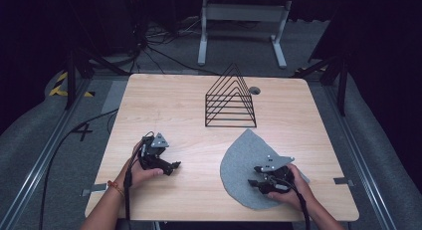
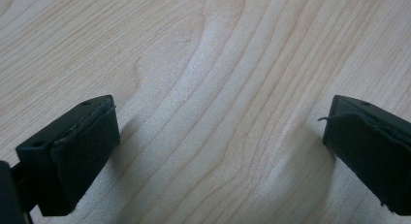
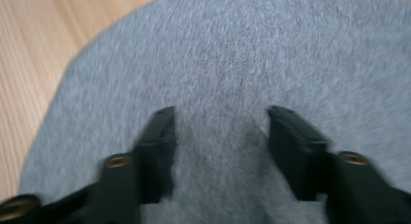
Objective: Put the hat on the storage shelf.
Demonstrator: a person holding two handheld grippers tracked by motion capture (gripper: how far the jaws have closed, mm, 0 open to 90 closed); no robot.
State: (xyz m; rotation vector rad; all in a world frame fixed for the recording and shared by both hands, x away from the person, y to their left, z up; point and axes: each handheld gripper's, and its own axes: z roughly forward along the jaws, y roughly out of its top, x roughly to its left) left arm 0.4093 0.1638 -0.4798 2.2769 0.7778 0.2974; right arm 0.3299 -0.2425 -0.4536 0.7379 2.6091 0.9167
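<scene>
A grey felt mat [image 1: 244, 155], rounded on its left side, lies on the right half of the wooden table [image 1: 174, 105]. My right gripper [image 1: 253, 178] rests over the mat's lower part, held by a hand, its jaws pointing left. Seen from the right gripper view, the gripper [image 3: 220, 136] is open with the grey felt mat [image 3: 232, 54] beneath and nothing between the jaws. My left gripper [image 1: 175, 166] sits on bare wood at the table's left, held by the other hand. Its own view has the gripper [image 2: 220, 136] wide open above the wood grain [image 2: 208, 64].
A black wire rack [image 1: 230, 98] shaped like a triangle stands at the table's far middle. A round cable hole [image 1: 255, 90] lies just behind it. White stand legs [image 1: 243, 26] and cables lie on the floor beyond the table.
</scene>
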